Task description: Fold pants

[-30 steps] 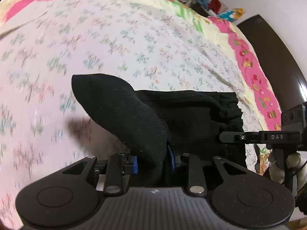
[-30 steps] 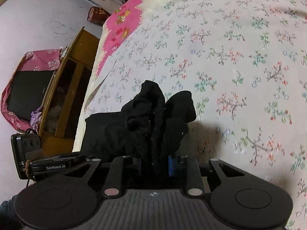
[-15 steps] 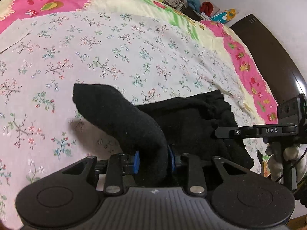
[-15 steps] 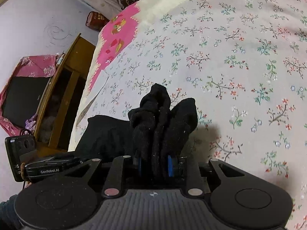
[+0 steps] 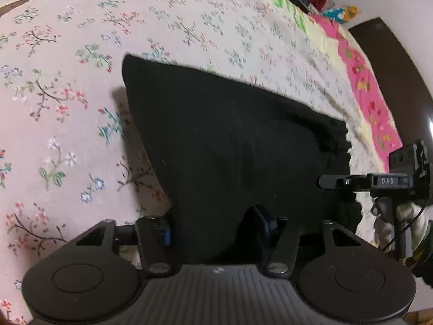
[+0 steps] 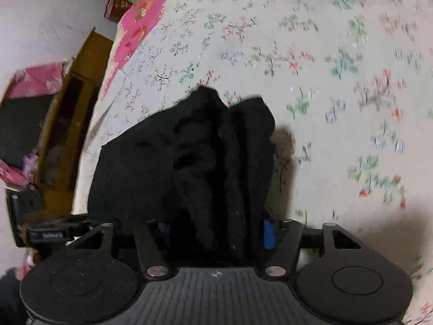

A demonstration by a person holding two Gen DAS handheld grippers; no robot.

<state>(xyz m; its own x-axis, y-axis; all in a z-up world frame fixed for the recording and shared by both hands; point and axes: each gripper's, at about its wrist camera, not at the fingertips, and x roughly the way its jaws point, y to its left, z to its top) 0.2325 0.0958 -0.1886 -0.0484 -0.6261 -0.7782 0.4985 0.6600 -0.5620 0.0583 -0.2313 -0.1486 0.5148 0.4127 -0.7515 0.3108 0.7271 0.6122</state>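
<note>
The black pants [image 5: 222,146] lie on the floral bedsheet [image 5: 67,108], spread out flat ahead of my left gripper [image 5: 216,230]. The left jaws stand wide apart, with the cloth's near edge lying loosely between them. In the right wrist view the pants [image 6: 205,157] are bunched in thick folds. My right gripper [image 6: 219,233] also stands spread, with the folds lying between its blue pads [image 6: 269,233]. The right gripper's body [image 5: 392,181] shows at the right edge of the left wrist view.
The sheet's pink border [image 5: 370,94] marks the bed's edge at the right. A pile of coloured clothes [image 5: 319,0] lies at the far corner. A wooden cabinet [image 6: 73,119] and a dark screen under pink cloth [image 6: 24,124] stand beside the bed.
Both grippers have lowered toward the bed and their jaws have opened. The lifted pant end has dropped and spread flat over the rest of the pants.
</note>
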